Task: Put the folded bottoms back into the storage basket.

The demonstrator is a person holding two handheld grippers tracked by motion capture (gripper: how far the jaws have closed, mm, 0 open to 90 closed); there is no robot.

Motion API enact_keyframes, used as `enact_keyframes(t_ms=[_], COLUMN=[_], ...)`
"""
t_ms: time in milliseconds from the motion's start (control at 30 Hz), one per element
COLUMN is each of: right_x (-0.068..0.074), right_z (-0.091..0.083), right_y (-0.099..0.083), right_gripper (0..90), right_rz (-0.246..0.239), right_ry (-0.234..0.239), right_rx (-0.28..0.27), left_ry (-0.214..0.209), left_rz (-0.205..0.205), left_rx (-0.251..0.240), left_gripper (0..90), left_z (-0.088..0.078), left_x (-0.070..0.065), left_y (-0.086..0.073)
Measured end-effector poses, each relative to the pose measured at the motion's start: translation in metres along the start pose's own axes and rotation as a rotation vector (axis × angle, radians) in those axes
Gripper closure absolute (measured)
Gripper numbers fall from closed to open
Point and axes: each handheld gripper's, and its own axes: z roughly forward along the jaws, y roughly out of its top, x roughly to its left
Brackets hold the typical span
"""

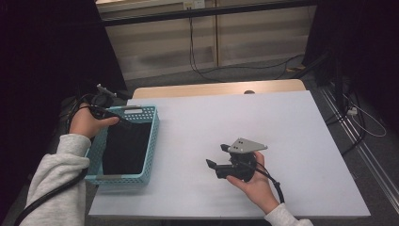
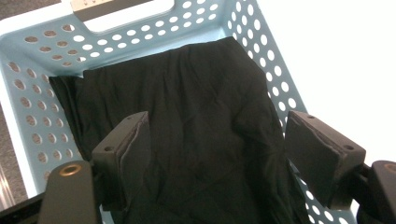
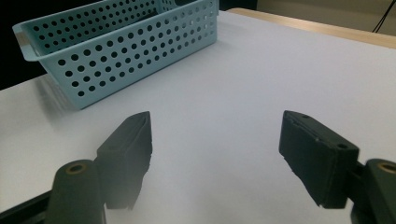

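Note:
A light blue perforated basket (image 1: 149, 141) stands at the table's left side, with a black cloth (image 1: 126, 147) lying crumpled inside it. A hand holds my left gripper (image 1: 104, 106) over the basket's far left corner. In the left gripper view its jaws (image 2: 217, 121) stand open above the black cloth (image 2: 196, 116), with nothing between the pads. My right gripper (image 1: 217, 156) is held low over the white table, right of the basket, its jaws pointing left. It is open (image 3: 217, 119) and empty, facing the basket (image 3: 126, 46) across bare table.
The white table top (image 1: 282, 132) stretches right of the basket, with a wooden strip (image 1: 216, 88) along its far edge. Cables (image 1: 197, 56) lie on the floor behind the table. Dark curtains close in both sides.

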Motion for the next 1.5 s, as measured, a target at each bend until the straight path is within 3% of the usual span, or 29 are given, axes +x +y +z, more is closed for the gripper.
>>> enact_keyframes(t_ms=[733,1000,1267,1500], right_x=[-0.023,-0.027,-0.032,-0.038], right_z=[-0.019,-0.028,-0.036,-0.042], right_y=[-0.019,-0.024,-0.029,-0.032], right_gripper=[24.7,24.5,24.2,24.2], right_rz=[0.019,0.020,0.017,0.018], right_ry=[-0.018,-0.033,-0.040,-0.042], right_rx=[0.052,0.060,0.077,0.084], left_ry=[-0.028,-0.045,-0.073,-0.098], left_rz=[0.029,0.020,0.044,0.087], left_rx=[-0.008,-0.022,-0.032,-0.056], left_gripper=[23.2,23.4,23.5,23.0], left_z=[0.008,0.015,0.017,0.016], left_x=[-0.012,-0.012,-0.018,-0.035], left_y=[-0.006,-0.015,-0.022,-0.022])
